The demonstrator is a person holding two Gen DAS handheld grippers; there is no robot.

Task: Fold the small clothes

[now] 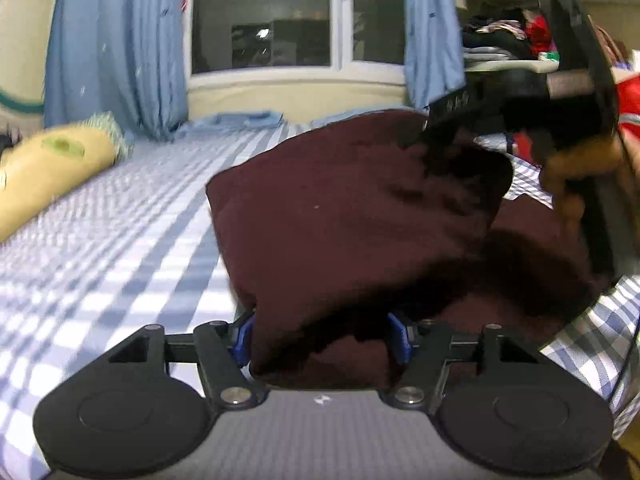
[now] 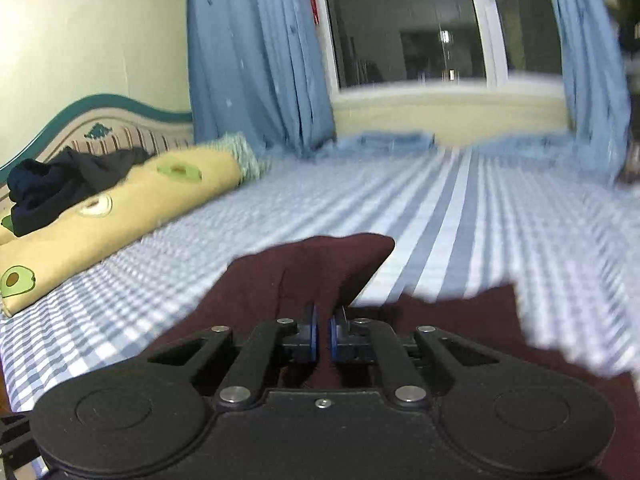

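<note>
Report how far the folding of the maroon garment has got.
Done: one fold appears started, with a layer of the maroon garment doubled over the rest on the checked bedsheet.
In hand: the right tool is pinched shut on a raised edge; the left tool sits wide open with cloth between its pads.
Left: laying the lifted part flat and squaring the fold; the garment is still bunched.

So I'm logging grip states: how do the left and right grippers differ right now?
The left gripper has its jaws spread wide, with the maroon garment bunched loosely between them; the right gripper is nearly closed, pinching a thin fold of it. The left sees a large raised mass of cloth, the right a small peak. Both have blue pads and hang above the checked bed sheet.
</note>
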